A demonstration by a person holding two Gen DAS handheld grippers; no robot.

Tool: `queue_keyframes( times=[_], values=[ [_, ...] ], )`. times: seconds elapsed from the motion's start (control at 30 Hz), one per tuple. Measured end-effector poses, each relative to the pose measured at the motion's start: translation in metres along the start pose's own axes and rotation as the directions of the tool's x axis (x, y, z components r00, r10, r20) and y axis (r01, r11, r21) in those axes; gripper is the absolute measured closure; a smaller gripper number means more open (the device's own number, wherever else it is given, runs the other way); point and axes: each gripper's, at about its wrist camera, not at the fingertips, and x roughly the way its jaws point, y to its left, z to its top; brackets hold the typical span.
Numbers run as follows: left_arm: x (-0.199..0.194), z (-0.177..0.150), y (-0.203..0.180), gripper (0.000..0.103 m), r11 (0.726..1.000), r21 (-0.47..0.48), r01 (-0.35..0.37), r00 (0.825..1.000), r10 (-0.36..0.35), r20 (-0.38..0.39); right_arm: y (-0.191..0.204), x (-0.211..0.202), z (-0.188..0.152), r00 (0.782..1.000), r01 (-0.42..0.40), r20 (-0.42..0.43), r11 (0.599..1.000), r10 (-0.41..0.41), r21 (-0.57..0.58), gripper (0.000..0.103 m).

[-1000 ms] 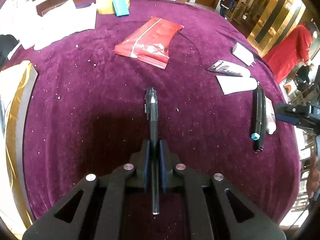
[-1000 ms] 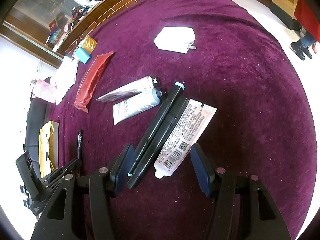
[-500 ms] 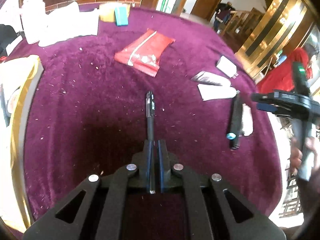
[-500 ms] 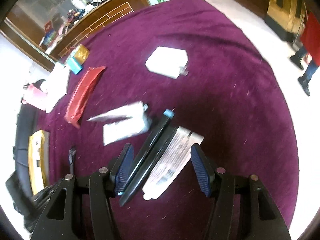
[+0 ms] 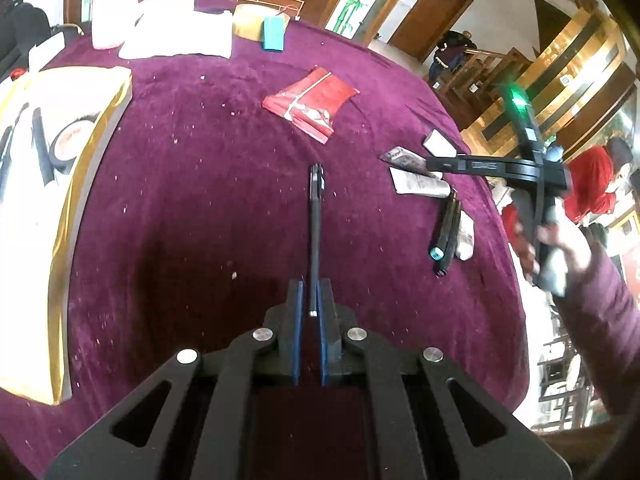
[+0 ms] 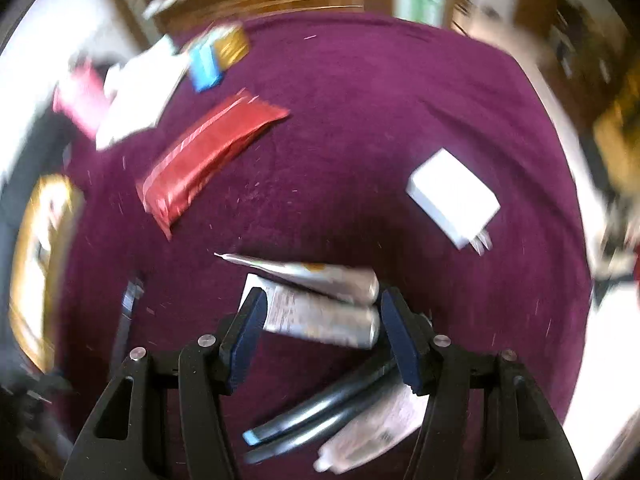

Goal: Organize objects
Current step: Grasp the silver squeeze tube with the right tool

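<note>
— What's the left gripper [image 5: 308, 300] got?

— A black pen [image 5: 315, 216]. The fingers are pinched on its rear end, and the barrel sticks straight out toward twelve o'clock over the purple tablecloth [image 5: 200, 200]. Whether the far end touches the cloth, I can't tell.

— And the right gripper [image 6: 322, 332]?

— Fingers spread wide, nothing between them. It hangs above two silver tubes [image 6: 320, 300] lying side by side, touching, with their caps toward three o'clock. The picture from that side is smeared, so the fine print is lost.

— What else is near those tubes?

— Toward five o'clock of them, in the right wrist view, two dark markers [image 6: 320, 412] lie together, one with a light blue end, and a white tube [image 6: 376, 428] sits just beside them. From the left gripper's view that same bunch is out at three o'clock: tubes [image 5: 416, 176], markers [image 5: 446, 232], and the right gripper [image 5: 500, 166] reaching over them from the right, held in a hand [image 5: 560, 240].

— The white block?

— A white charger [image 6: 452, 196] with its prongs pointing to five o'clock, well apart from the tubes, up at two o'clock.

— And the red thing?

— A red packet [image 5: 310, 102] at twelve o'clock beyond the pen. A gold-edged box [image 5: 52, 184] sits at nine o'clock, at the cloth's edge, and a small teal box [image 5: 273, 33] lies at the far side.
</note>
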Motion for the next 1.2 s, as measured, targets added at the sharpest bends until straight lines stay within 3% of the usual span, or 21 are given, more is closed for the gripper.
queue_keyframes(
  times=[0.1, 0.17, 0.23, 0.27, 0.37, 0.43, 0.63, 0.77, 0.8, 0.83, 0.87, 0.93, 1.03, 1.2],
  values=[
    [-0.003, -0.005, 0.001, 0.099, 1.000, 0.001, 0.011, 1.000, -0.011, -0.007, 0.014, 0.019, 0.010, 0.998, 0.052, -0.022, 0.991, -0.055, -0.127, 0.049],
    [-0.004, -0.007, 0.002, 0.099, 1.000, -0.004, 0.015, 1.000, -0.015, -0.011, 0.014, 0.032, 0.016, 0.996, 0.070, -0.048, 0.986, -0.079, -0.151, 0.052],
    [-0.002, -0.007, 0.003, 0.099, 1.000, -0.013, 0.020, 0.999, -0.021, -0.025, 0.010, 0.041, 0.023, 0.994, 0.063, -0.079, 0.988, -0.075, -0.142, 0.066],
    [0.001, -0.005, 0.002, 0.099, 1.000, -0.015, 0.019, 0.999, -0.019, -0.034, 0.008, 0.045, 0.026, 0.993, 0.059, -0.095, 0.989, -0.072, -0.135, 0.067],
    [0.012, 0.000, -0.002, 0.098, 1.000, -0.006, -0.005, 0.998, 0.005, -0.060, 0.003, 0.047, 0.031, 0.993, 0.006, -0.119, 0.995, -0.018, -0.101, 0.074],
    [0.021, 0.007, -0.009, 0.097, 1.000, 0.014, -0.012, 0.997, 0.013, -0.070, 0.002, 0.046, 0.031, 0.992, -0.008, -0.125, 0.996, -0.004, -0.093, 0.084],
    [0.059, 0.033, -0.043, 0.095, 0.991, 0.127, -0.042, 0.993, 0.056, -0.107, -0.026, 0.033, 0.023, 0.986, -0.121, -0.105, 0.990, 0.128, 0.077, 0.089],
    [0.102, 0.042, -0.058, 0.094, 0.962, 0.236, -0.141, 0.968, 0.183, -0.169, -0.044, 0.018, 0.012, 0.974, -0.202, -0.073, 0.965, 0.216, 0.165, 0.089],
    [0.102, 0.044, -0.065, 0.093, 0.948, 0.278, -0.156, 0.975, 0.193, -0.108, -0.047, 0.014, 0.009, 0.968, -0.226, -0.065, 0.956, 0.242, 0.186, 0.089],
    [0.107, 0.044, -0.068, 0.093, 0.937, 0.301, -0.178, 0.969, 0.221, -0.112, -0.051, 0.010, 0.008, 0.962, -0.251, -0.057, 0.946, 0.268, 0.204, 0.089],
    [0.108, 0.045, -0.068, 0.093, 0.938, 0.298, -0.176, 0.971, 0.215, -0.105, -0.052, 0.004, 0.005, 0.958, -0.268, -0.046, 0.939, 0.284, 0.215, 0.089],
    [0.110, 0.046, -0.061, 0.103, 0.955, 0.260, -0.141, 0.977, 0.177, -0.118, -0.048, -0.006, 0.000, 0.950, -0.297, -0.029, 0.929, 0.311, 0.221, 0.089],
    [0.104, 0.051, -0.044, 0.103, 0.981, 0.181, -0.075, 0.987, 0.099, -0.126, -0.045, -0.021, -0.009, 0.931, -0.356, 0.007, 0.905, 0.364, 0.232, 0.089],
    [0.077, 0.055, -0.029, 0.103, 0.992, 0.121, -0.028, 0.998, 0.035, -0.058, -0.034, -0.038, -0.019, 0.894, -0.443, 0.049, 0.860, 0.446, 0.254, 0.088]
  ],
)
